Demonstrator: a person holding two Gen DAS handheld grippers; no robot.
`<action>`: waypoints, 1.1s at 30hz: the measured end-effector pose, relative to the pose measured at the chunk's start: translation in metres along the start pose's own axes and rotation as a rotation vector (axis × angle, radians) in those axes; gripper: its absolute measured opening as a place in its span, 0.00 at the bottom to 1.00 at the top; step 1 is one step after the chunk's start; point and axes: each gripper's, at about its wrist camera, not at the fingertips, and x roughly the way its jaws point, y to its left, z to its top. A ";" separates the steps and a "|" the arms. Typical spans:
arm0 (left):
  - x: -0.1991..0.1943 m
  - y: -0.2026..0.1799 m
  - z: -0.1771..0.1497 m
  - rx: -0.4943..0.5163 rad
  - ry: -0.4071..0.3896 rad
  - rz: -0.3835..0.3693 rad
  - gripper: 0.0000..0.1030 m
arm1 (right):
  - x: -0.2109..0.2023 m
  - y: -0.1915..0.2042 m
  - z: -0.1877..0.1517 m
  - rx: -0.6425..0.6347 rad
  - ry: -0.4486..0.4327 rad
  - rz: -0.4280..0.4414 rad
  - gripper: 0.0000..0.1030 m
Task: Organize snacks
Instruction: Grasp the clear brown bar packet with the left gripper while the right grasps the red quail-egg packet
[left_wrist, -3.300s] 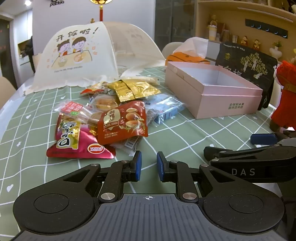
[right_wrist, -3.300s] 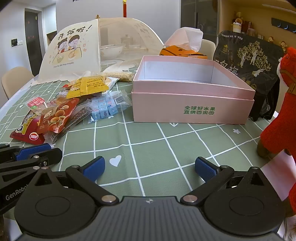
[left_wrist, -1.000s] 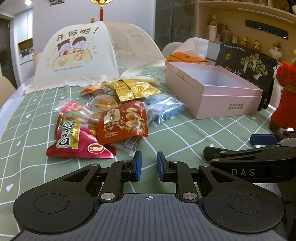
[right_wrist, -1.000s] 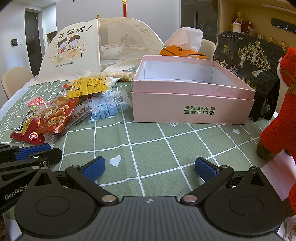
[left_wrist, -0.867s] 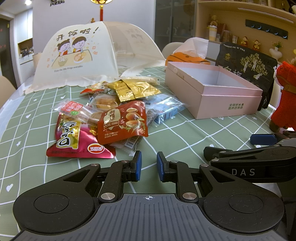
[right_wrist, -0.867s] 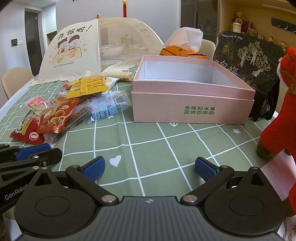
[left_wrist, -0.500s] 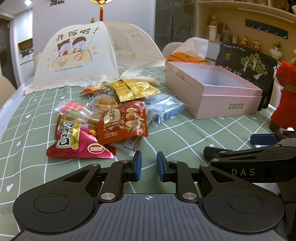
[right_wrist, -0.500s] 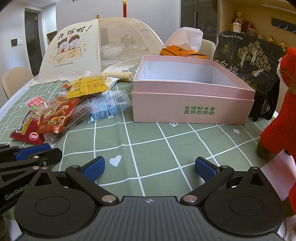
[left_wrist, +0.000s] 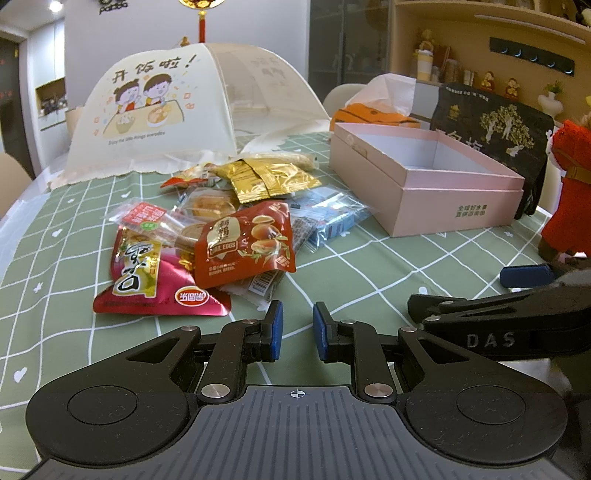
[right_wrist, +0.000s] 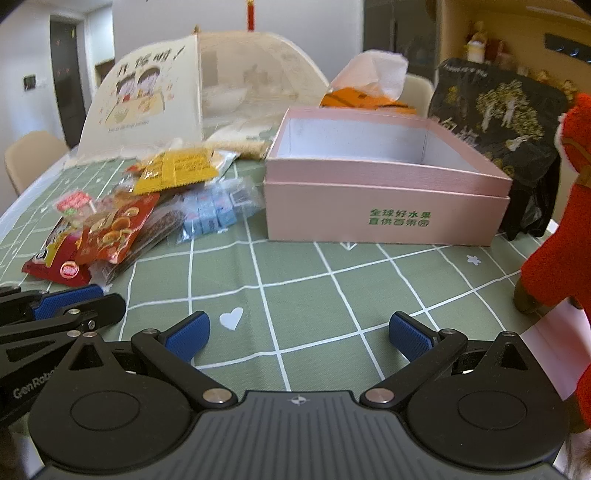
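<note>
A pile of snack packets lies on the green checked tablecloth: a red quail-egg pouch (left_wrist: 246, 242), a dark red pouch (left_wrist: 147, 280), gold packets (left_wrist: 266, 177) and a clear bag of blue candies (left_wrist: 332, 218). The pile also shows at left in the right wrist view (right_wrist: 110, 229). An open, empty pink box (left_wrist: 424, 184) stands to the right of the pile (right_wrist: 376, 184). My left gripper (left_wrist: 297, 334) sits low just in front of the pile, jaws nearly together with a narrow gap, holding nothing. My right gripper (right_wrist: 297, 334) is wide open and empty, in front of the box.
A white mesh food cover (left_wrist: 177, 107) stands behind the snacks. A black bag (right_wrist: 498, 110) and an orange box with tissue (right_wrist: 369, 92) sit behind the pink box. A red plush toy (right_wrist: 561, 240) stands at the right edge.
The right wrist view has shifted and blurred a little: my right gripper has started to move, rising and nearing the box. The left gripper and the snacks have not moved.
</note>
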 end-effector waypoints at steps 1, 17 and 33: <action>0.000 0.000 0.000 0.000 0.000 0.000 0.21 | 0.002 0.000 0.002 0.003 0.030 -0.002 1.00; -0.019 0.071 0.060 -0.153 0.006 -0.040 0.22 | 0.012 0.004 0.020 0.034 0.162 -0.035 1.00; 0.033 0.131 0.087 -0.276 0.238 -0.058 0.22 | 0.013 0.029 0.053 -0.007 0.174 0.071 0.94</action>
